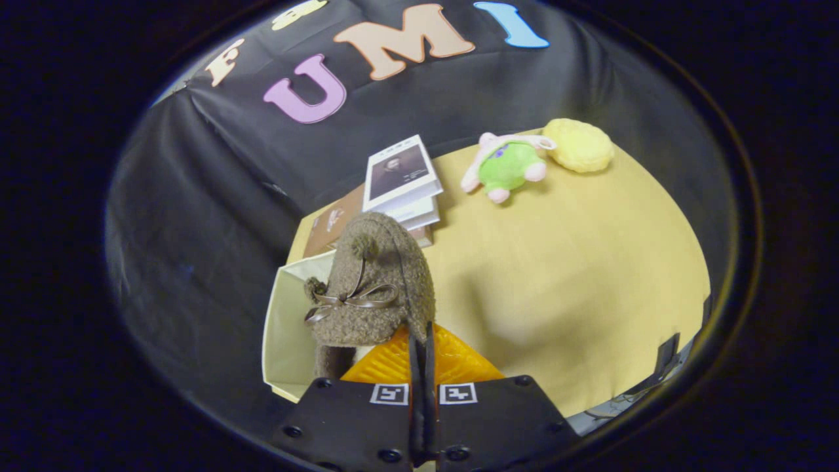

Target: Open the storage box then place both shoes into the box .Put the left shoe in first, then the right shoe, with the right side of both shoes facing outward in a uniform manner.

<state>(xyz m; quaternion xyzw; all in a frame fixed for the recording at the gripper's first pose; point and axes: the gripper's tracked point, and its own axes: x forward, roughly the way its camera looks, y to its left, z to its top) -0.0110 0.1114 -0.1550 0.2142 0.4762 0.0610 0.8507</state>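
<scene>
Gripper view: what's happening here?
A person's hand-held gripper has its fingers shut on a fuzzy brown shoe with a bow, holding it over the open cream storage box at the edge of the yellow table. Whether a shoe is already inside the box can't be seen. Beyond the fingers sit stacked books, a green plush toy and a yellow cushion.

Gripper [421,347]: two black flat plates behind the jaws, each bearing a white-bordered square fiducial marker beside the central seam and round screw heads at the corners; fingers ribbed, pressed close together.
</scene>
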